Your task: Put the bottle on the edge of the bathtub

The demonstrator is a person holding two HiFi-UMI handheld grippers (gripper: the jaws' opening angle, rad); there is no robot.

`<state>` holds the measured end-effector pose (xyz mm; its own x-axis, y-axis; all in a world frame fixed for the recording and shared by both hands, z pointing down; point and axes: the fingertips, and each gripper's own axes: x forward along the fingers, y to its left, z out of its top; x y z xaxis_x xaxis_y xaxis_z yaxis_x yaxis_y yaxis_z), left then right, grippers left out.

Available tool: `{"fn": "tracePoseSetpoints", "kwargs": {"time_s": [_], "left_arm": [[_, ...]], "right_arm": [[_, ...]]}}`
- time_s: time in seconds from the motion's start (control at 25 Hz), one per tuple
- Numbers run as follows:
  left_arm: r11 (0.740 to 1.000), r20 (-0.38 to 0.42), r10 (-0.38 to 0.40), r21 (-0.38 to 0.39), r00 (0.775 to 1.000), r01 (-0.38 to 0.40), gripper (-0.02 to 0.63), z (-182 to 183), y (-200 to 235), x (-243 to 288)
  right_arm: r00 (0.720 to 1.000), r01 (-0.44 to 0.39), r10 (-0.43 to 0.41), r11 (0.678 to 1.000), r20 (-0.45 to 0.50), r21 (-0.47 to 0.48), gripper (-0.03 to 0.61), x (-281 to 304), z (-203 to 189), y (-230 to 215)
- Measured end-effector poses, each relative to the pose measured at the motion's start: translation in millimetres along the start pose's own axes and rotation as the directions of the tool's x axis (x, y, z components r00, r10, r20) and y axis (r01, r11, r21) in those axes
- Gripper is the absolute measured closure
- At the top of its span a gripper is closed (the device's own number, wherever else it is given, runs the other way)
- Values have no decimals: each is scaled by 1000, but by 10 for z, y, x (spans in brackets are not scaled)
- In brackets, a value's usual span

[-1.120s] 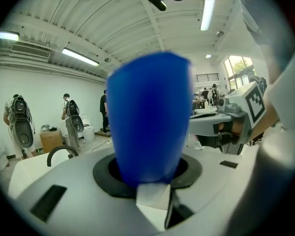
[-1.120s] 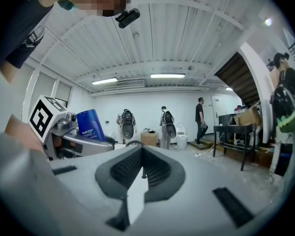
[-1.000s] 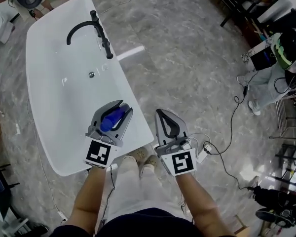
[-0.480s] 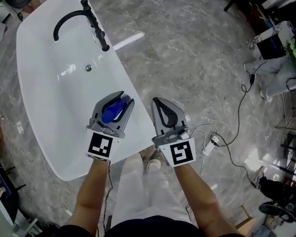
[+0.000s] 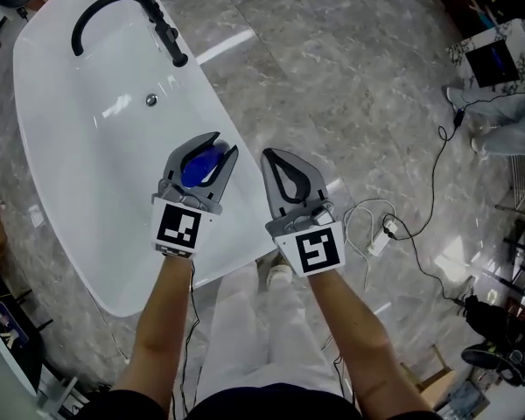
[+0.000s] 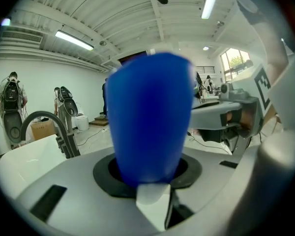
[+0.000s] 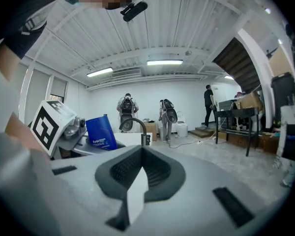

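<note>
A blue bottle point(image 5: 201, 166) point(image 6: 150, 117) sits between the jaws of my left gripper point(image 5: 225, 143), which is shut on it. In the head view they hang over the near right part of the white bathtub point(image 5: 236, 226), close to its right rim. The bottle's blue body fills the middle of the left gripper view. My right gripper point(image 5: 267, 154) is beside the left one, just right of the tub's rim and above the floor. Its jaws are shut with nothing in them. The right gripper view shows the bottle point(image 7: 101, 132) at its left.
A black curved faucet point(image 5: 157, 24) point(image 6: 44, 124) stands at the tub's far end, with a drain point(image 5: 151, 100) in the basin. A power strip with cables point(image 5: 385, 230) lies on the marble floor to the right. Several people point(image 7: 128, 109) and a black table point(image 7: 236, 122) are far off.
Both grippers have sunk lower, the left still carrying the bottle. In the head view the tub and faucet have slid up and left, and the bottle now lies nearer the tub's right rim.
</note>
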<state>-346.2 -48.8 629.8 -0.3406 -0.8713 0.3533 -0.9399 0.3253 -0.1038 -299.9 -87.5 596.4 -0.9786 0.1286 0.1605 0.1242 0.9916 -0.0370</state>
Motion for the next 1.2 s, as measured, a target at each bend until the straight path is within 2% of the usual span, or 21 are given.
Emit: {"fn": "tracePoseSetpoints", "kwargs": {"time_s": [0.16,0.32,0.72,1.04,1.2], "left_arm": [[1000,-19,-17,-25,1000,17,480,-205,61,127],[999,-53,-32,2,998,32,480,-401,105,242],[995,-130,-99,-25,987,96,480,-818,98,573],[989,-160,-143,-49,977,137,480,-918,101,720],[987,-178,-163,-33,970,160,480,-934,36,749]], "right_arm": [[1000,-7,8,1000,-25,7,578,107,-187,37],[999,-2,3,1000,-46,20,578,190,-350,37],[998,15,-13,999,-61,30,578,296,-520,-30],[997,31,-26,998,-73,58,578,272,-588,-39],[997,30,-26,997,-69,65,578,230,-568,-23]]}}
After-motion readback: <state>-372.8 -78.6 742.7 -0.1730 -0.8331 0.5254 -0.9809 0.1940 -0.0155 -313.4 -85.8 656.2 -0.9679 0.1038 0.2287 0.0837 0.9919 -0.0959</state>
